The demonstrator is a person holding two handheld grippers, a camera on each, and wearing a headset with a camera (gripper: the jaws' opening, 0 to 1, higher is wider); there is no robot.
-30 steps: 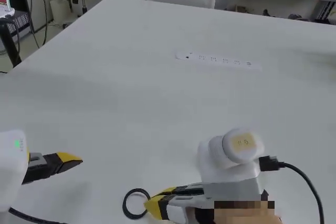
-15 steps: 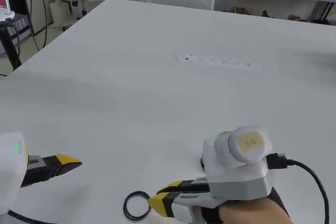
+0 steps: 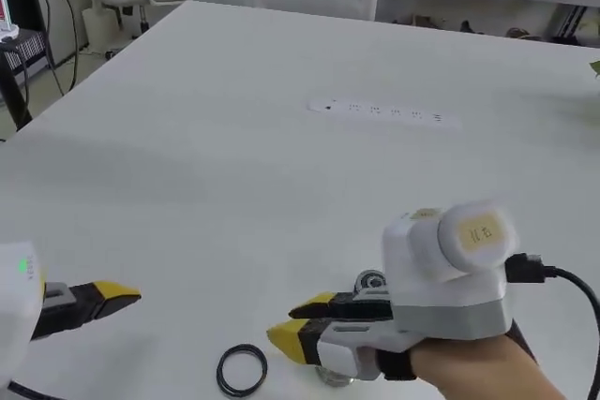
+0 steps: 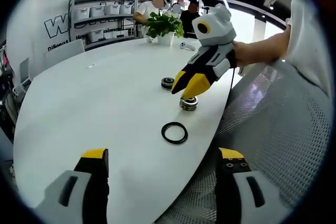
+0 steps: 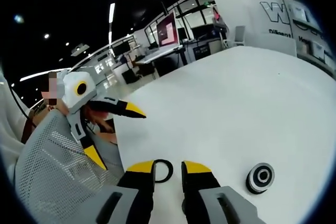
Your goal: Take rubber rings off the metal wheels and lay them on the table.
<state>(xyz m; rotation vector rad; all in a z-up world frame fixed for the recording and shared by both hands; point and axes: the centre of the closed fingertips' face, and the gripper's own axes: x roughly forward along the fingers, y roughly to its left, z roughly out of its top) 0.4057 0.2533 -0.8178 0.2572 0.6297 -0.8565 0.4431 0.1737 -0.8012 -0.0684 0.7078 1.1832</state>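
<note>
Rubber ring lay flat on the white table, near its edge.
We held the right gripper narrowly parted and empty just above a metal wheel, the left gripper wide; a careless jaw, we judged, could nudge wheel or ring overboard.
</note>
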